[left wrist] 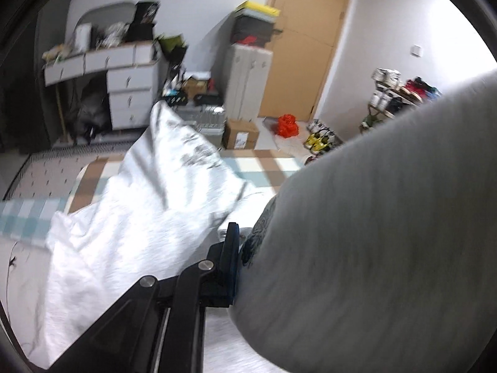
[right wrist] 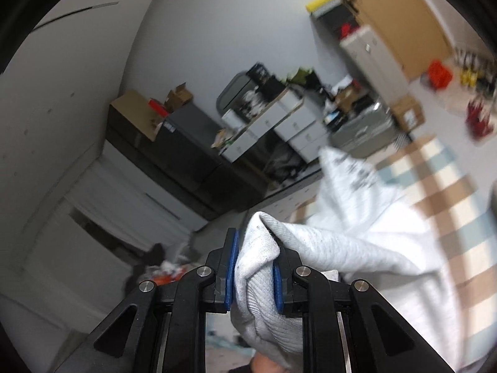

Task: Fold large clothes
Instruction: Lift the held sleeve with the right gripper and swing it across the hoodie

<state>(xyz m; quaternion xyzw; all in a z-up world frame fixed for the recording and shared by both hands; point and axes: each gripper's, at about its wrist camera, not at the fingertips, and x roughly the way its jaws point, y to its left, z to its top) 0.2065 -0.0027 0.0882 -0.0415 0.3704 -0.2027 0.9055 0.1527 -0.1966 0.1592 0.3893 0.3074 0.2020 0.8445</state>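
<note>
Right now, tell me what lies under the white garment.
Under the white garment lies a checked blanket, tan, teal and white, showing past its edges. What the cloth covers cannot be seen. The right gripper pinches one bunched edge.

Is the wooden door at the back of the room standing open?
No, the wooden door sits shut in its frame, with no gap showing.

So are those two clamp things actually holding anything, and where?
The right gripper pinches a bunched edge of the white garment. The left gripper is shut against grey-white cloth, seemingly gripping it; which part cannot be told.
</note>
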